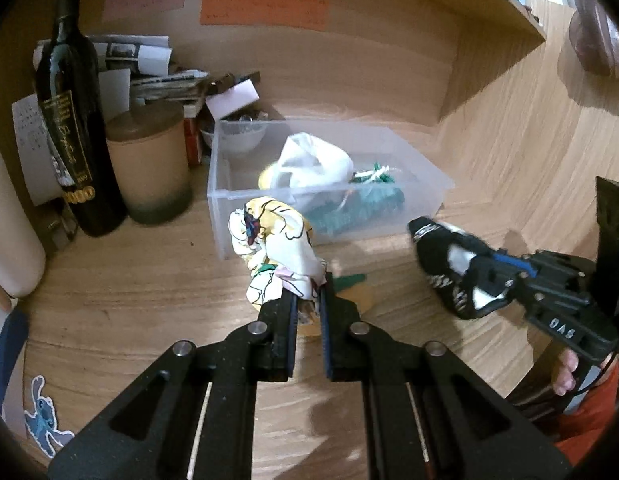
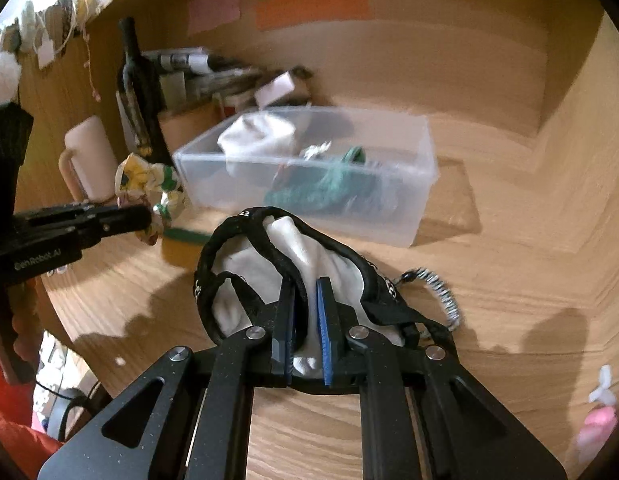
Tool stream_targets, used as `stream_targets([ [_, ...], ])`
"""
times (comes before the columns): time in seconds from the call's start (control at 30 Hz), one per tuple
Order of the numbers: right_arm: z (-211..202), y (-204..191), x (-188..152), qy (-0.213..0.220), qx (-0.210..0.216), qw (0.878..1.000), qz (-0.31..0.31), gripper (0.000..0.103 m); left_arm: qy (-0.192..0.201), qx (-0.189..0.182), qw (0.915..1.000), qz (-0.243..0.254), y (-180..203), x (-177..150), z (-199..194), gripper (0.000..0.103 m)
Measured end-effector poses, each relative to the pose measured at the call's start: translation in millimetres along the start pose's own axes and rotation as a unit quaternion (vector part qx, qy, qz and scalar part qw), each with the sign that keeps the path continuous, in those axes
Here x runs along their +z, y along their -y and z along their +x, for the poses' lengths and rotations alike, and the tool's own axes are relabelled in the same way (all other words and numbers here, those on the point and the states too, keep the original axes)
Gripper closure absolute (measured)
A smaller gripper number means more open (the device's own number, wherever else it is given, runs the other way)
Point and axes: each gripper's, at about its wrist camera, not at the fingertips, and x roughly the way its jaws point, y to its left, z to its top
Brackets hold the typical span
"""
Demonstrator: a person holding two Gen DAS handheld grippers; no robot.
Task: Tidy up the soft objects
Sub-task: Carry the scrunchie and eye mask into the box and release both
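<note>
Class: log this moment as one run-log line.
left gripper: shut on floral cloth | right gripper: shut on black-white cloth | bin: ahead

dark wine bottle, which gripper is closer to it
Left. The left gripper, shut on the floral cloth, is just right of the dark wine bottle; the right gripper is farther right, past the clear bin.

- A dark wine bottle point(image 1: 75, 120) stands upright at my far left.
- Just right of it sits a tan jar point(image 1: 149, 164), lid on.
- Behind them, papers point(image 1: 141, 64) lie piled against the wall.
- A cream mug point(image 2: 91, 156) stands left of the bottle.
- Pink, green and orange notes point(image 1: 263, 8) are stuck on the far wall.
- A blue cartoon sticker point(image 1: 41, 416) lies near me, at the left on the wooden desk point(image 1: 129, 288).
- A yellow sponge point(image 2: 181, 246) with a green top lies on the desk.
</note>
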Motion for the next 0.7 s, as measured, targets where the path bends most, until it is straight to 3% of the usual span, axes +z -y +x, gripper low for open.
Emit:
stream_targets([
  [0.37, -28, 12, 36, 0.064, -0.025, 0.998, 0.003, 0.094, 0.053, 0.012, 0.9984, 0.013, 0, 34, -26, 0.094],
  [0.7, -27, 18, 75, 0.111, -0.035, 0.993, -0.007, 0.094, 0.077, 0.012, 0.9967, 0.023, -6, 82, -14, 0.094],
])
